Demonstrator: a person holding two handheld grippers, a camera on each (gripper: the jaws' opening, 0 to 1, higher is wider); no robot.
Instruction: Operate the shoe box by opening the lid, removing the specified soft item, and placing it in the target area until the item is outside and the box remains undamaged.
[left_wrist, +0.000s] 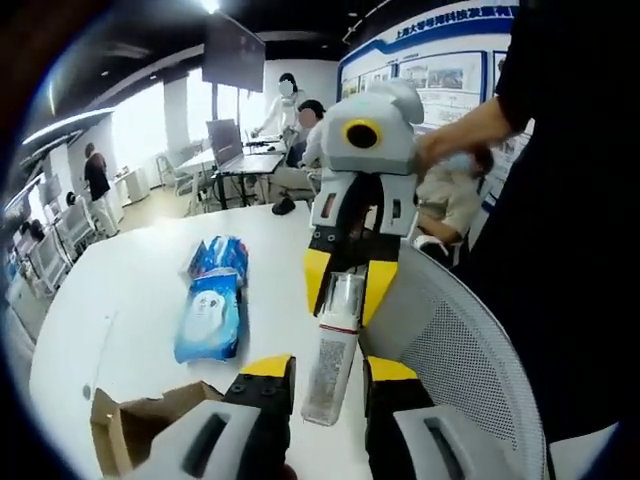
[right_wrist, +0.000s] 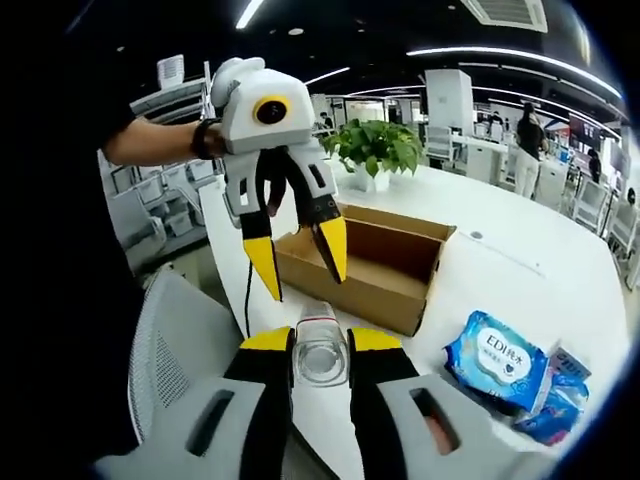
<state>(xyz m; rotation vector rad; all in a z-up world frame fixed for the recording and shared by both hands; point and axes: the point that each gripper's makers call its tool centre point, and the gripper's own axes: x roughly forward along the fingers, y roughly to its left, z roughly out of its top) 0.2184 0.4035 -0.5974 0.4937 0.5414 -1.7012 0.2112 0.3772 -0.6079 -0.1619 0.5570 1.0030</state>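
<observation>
Right gripper (right_wrist: 320, 345) is clamping a clear bottle (right_wrist: 321, 358) bottom center, left gripper (right_wrist: 296, 262) is hanging wide open above; shoe box (right_wrist: 365, 262) is sitting open mid-frame, wipes pack (right_wrist: 497, 362) lower right.

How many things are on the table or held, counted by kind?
Bottle: 1
Box: 1
Blue wipes packs: 2, the second lying behind the first
Potted plant: 1
Total: 5
</observation>
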